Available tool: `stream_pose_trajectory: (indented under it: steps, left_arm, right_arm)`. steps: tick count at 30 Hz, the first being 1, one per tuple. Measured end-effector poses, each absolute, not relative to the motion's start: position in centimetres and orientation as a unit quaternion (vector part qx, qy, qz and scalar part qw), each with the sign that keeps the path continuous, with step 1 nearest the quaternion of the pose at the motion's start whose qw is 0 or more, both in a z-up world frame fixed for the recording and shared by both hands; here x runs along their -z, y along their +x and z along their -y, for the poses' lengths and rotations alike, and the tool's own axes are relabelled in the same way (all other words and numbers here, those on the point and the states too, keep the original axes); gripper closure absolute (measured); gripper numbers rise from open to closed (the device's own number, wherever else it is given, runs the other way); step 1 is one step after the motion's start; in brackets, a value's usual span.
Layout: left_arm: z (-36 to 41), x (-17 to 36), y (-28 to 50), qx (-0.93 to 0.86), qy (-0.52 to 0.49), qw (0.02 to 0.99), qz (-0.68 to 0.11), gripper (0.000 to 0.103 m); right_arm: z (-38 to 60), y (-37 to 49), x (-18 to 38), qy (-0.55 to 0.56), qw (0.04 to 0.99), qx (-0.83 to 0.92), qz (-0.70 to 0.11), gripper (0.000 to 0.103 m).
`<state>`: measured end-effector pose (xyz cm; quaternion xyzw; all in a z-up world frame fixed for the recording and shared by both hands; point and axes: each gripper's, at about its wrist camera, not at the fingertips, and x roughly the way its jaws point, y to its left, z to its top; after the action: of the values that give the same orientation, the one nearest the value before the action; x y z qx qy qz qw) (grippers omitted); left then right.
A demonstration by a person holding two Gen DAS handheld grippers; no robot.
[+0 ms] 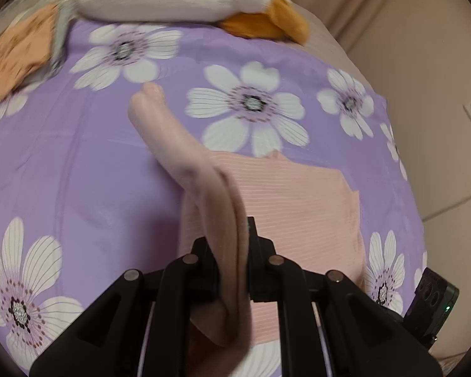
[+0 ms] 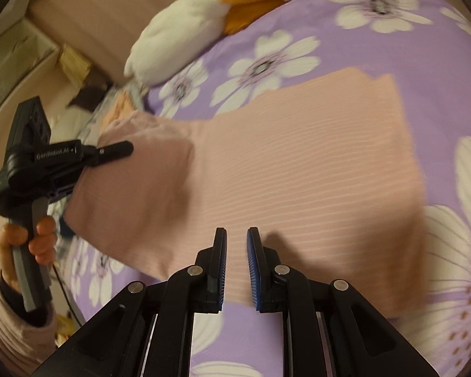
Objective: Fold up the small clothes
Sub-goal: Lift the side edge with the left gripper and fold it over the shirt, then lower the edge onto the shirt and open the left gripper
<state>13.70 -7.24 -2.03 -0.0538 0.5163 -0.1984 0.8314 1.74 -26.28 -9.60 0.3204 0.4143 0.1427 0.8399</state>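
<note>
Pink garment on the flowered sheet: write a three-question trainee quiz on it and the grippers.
1. True or false: the left gripper is shut on a fold of the pink garment.
2. What is between the fingers of the right gripper? A) a sleeve B) nothing C) the plush toy
3. What does the garment lie on?

Key
1. True: fabric is pinched and lifted.
2. B: its jaws stand a little apart over the garment, gripping nothing.
3. The purple flowered sheet.

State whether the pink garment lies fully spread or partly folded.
Partly folded: the left tool grips the pink garment's sleeve, lifted over its flat body.
</note>
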Motion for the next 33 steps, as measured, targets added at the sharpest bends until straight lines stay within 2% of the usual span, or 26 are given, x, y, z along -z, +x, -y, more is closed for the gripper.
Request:
stream_pose_trajectory:
  steps: [7, 10, 13, 14, 15, 22, 25, 33]
  left_arm:
    - [14.5, 4.1, 13.6, 0.217, -0.003, 0.817, -0.534, 0.089]
    - [16.7, 6.3, 13.6, 0.225, -0.006, 0.795, -0.564, 0.084]
    - [18.5, 8.5, 13.2, 0.241, -0.017, 0.766, -0.595, 0.069]
    - [18.9, 8.9, 13.0, 0.247, -0.023, 0.756, -0.606, 0.055]
    - [19.2, 9.1, 12.7, 0.256, -0.031, 0.751, -0.609, 0.049]
    - [16.9, 6.5, 11.9, 0.28, -0.062, 0.767, -0.574, 0.049]
    - [14.0, 5.6, 11.7, 0.261, -0.06, 0.788, -0.554, 0.048]
    - [6.3, 7.2, 10.3, 0.217, -0.081, 0.798, -0.556, 0.047]
  right_arm:
    - [30.9, -0.8, 10.7, 0.369, 0.84, -0.101, -0.384, 0.086]
    - [32.1, -1.6, 11.2, 0.381, 0.838, -0.089, -0.38, 0.086]
    - [32.8, -2.1, 11.8, 0.392, 0.834, -0.082, -0.38, 0.086]
    - [33.0, -2.2, 12.0, 0.397, 0.832, -0.079, -0.38, 0.086]
    - [33.3, -2.2, 12.1, 0.401, 0.829, -0.078, -0.381, 0.086]
    - [34.0, -2.2, 12.6, 0.441, 0.812, -0.097, -0.37, 0.075]
    - [33.4, -1.0, 12.3, 0.448, 0.805, -0.123, -0.37, 0.065]
    - [30.2, 4.1, 12.0, 0.414, 0.798, -0.153, -0.41, 0.063]
